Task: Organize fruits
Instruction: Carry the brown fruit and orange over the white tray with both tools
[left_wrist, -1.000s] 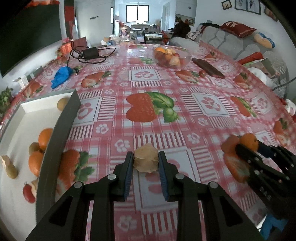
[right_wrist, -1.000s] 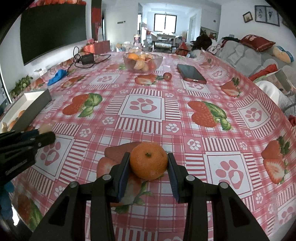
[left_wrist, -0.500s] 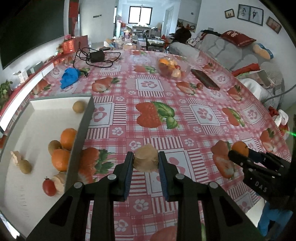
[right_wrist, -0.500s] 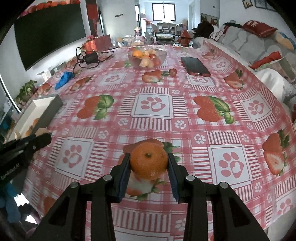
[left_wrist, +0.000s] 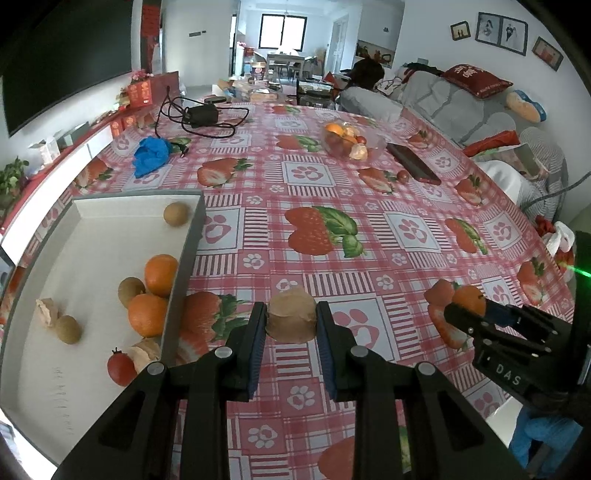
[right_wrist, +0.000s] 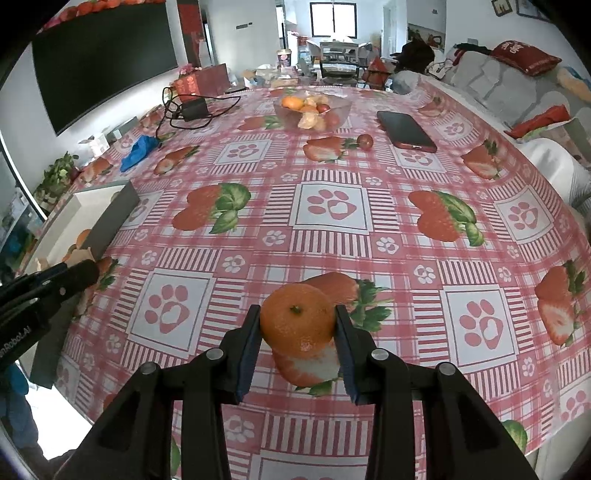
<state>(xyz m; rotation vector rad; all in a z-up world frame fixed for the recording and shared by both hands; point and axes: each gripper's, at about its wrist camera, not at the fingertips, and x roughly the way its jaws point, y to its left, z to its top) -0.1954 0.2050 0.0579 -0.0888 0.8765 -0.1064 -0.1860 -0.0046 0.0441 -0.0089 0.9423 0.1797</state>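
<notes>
Both of my tools are clamped and carrying: my left gripper (left_wrist: 291, 325) is pinching a tan, papery husked fruit (left_wrist: 291, 319) between its pads, and my right gripper (right_wrist: 298, 334) is squeezing a mandarin (right_wrist: 297, 319), stem end facing the camera. Both fruits are hanging clear above the strawberry tablecloth (right_wrist: 332, 206).

What I am steering by is the white tray (left_wrist: 190, 258). It is lying to the left of my left gripper, its long grey wall running away from me, so that hand is much the nearer one; I judge the husked fruit is going in first with a short sideways carry over the wall. For my right gripper the tray is far off to the left, beyond the other tool.

Inside the tray, oranges (left_wrist: 160, 269) and brown round fruits are crowding against that near wall. The tray's near end is cut off at the frame edge, and I cannot tell whether it has compartments.
</notes>
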